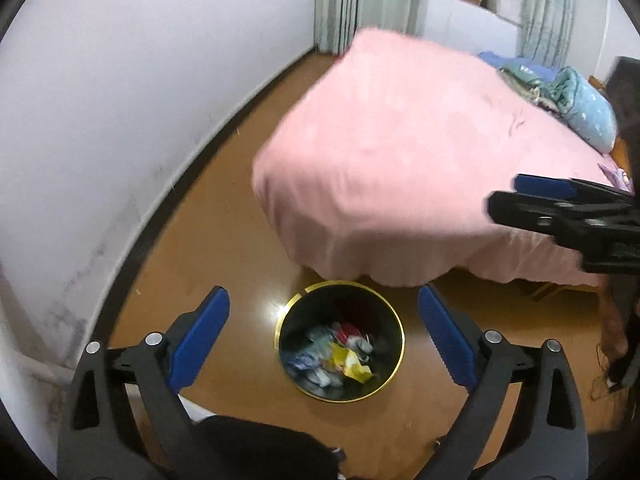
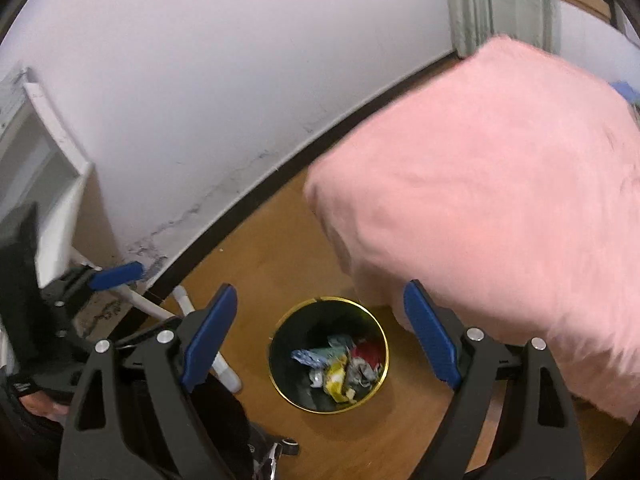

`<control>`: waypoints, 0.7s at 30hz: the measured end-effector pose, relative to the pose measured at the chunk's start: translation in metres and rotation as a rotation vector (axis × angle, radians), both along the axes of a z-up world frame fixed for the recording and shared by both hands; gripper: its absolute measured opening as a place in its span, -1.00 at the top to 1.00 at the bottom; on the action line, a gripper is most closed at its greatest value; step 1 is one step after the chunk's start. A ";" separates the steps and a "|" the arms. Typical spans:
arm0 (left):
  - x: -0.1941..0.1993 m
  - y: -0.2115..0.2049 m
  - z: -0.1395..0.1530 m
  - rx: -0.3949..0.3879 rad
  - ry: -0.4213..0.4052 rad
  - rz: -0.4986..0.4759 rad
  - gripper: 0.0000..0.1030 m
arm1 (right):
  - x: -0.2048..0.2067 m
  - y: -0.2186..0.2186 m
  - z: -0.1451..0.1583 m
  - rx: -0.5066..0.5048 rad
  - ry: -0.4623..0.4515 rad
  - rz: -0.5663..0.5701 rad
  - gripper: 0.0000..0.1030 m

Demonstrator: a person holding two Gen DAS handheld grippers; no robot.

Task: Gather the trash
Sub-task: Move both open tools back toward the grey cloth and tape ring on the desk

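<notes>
Hanging above the trash bin [image 1: 341, 342] on the floor [image 1: 224, 216] beside the bed [image 1: 400, 140], the left hand-held gripper [image 1: 324, 334] and right hand-held gripper [image 2: 320, 334] gape empty (wrappers [image 2: 338, 368] lie inside, presumably dropped there).

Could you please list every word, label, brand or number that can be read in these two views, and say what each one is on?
No text can be read in either view.
The wrappers in the black bin show coloured print, too blurred to read.
A pale mark on the right gripper body, seen at the left view's edge, is illegible.
</notes>
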State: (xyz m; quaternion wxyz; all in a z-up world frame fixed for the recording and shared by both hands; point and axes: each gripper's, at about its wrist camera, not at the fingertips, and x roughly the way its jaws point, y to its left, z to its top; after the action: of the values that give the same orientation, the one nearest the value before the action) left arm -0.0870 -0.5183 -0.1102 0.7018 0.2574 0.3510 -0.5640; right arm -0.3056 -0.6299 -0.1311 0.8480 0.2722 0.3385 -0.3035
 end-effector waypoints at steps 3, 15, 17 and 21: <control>0.020 0.041 0.044 -0.046 -0.009 0.036 -0.82 | 0.033 0.028 0.037 -0.063 -0.005 0.086 -0.60; 0.183 0.293 0.112 -0.053 -0.184 0.509 -0.84 | 0.265 0.215 0.107 -0.140 -0.095 0.603 -0.62; 0.207 0.336 0.107 -0.030 -0.191 0.596 -0.84 | 0.300 0.249 0.107 -0.143 -0.088 0.684 -0.62; 0.245 0.413 0.092 0.010 -0.159 0.741 -0.84 | 0.375 0.327 0.099 -0.175 -0.021 0.846 -0.62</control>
State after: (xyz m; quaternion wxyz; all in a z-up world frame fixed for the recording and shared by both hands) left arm 0.1581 -0.1050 -0.0182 0.8820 0.1591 0.3676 -0.2484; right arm 0.0693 -0.3025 -0.0325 0.9211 0.0398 0.3845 0.0459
